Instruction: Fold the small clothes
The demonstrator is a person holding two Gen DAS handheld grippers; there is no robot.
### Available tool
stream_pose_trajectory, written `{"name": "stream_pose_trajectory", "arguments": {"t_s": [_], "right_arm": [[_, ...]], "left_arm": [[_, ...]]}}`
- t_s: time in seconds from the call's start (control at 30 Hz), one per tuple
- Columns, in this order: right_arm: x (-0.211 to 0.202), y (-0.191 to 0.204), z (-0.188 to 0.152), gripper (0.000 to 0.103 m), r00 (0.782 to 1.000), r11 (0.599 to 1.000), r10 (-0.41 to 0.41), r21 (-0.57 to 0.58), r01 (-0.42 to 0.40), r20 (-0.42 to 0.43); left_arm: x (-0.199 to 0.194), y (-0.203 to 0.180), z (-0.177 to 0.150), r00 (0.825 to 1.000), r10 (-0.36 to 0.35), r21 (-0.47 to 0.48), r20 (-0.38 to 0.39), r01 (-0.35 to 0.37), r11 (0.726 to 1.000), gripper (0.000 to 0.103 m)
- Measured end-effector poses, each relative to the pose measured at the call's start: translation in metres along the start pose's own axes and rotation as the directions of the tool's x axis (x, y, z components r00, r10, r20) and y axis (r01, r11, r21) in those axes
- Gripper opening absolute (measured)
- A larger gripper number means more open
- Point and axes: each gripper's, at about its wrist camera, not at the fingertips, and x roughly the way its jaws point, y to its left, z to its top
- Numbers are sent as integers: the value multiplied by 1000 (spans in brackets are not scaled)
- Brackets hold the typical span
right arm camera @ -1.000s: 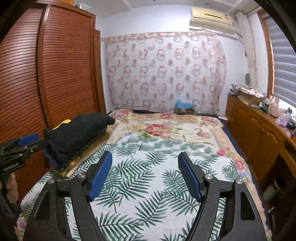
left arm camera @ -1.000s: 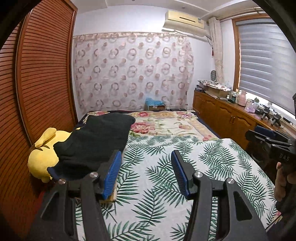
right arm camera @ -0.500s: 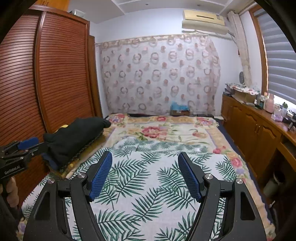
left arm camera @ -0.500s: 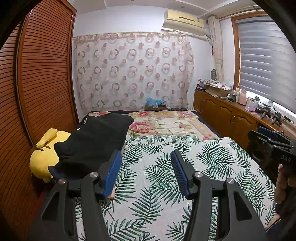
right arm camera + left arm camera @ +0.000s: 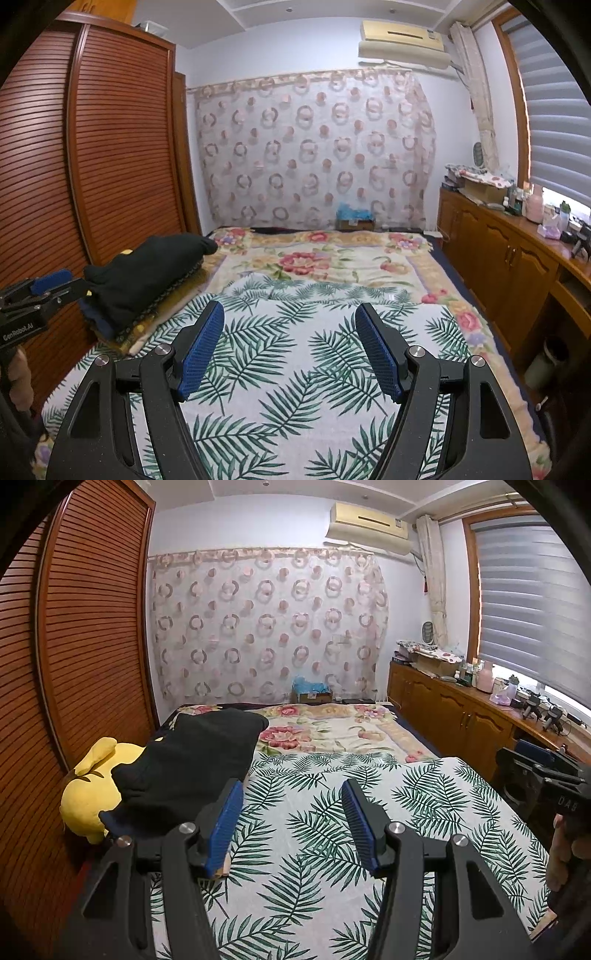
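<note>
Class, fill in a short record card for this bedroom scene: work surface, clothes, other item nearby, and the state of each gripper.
Work surface: palm-leaf sheet spread over a floral blanket on the bed
Clothes: black garment on top of a folded pile at the left edge of the bed
Other item: yellow plush toy beside the pile, partly under the black garment
Left gripper: open, nothing between the jaws, above the sheet
Right gripper: open, nothing between the jaws, above the sheet

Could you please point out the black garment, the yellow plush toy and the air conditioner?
black garment (image 5: 192, 764), left wrist view, middle of its top.
yellow plush toy (image 5: 88, 797), left wrist view, its body.
air conditioner (image 5: 402, 44), right wrist view, front panel.
</note>
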Motion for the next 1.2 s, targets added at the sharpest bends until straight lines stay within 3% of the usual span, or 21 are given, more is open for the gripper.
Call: {"name": "stream_pose_trajectory", "arguments": {"t_s": [1.2], "right_arm": [[-6,-9,-4,75,1000,1000,-7,11,7,8]], "left_arm": [[-3,-1,1,1000,0,1,6,0,1000,55]]}}
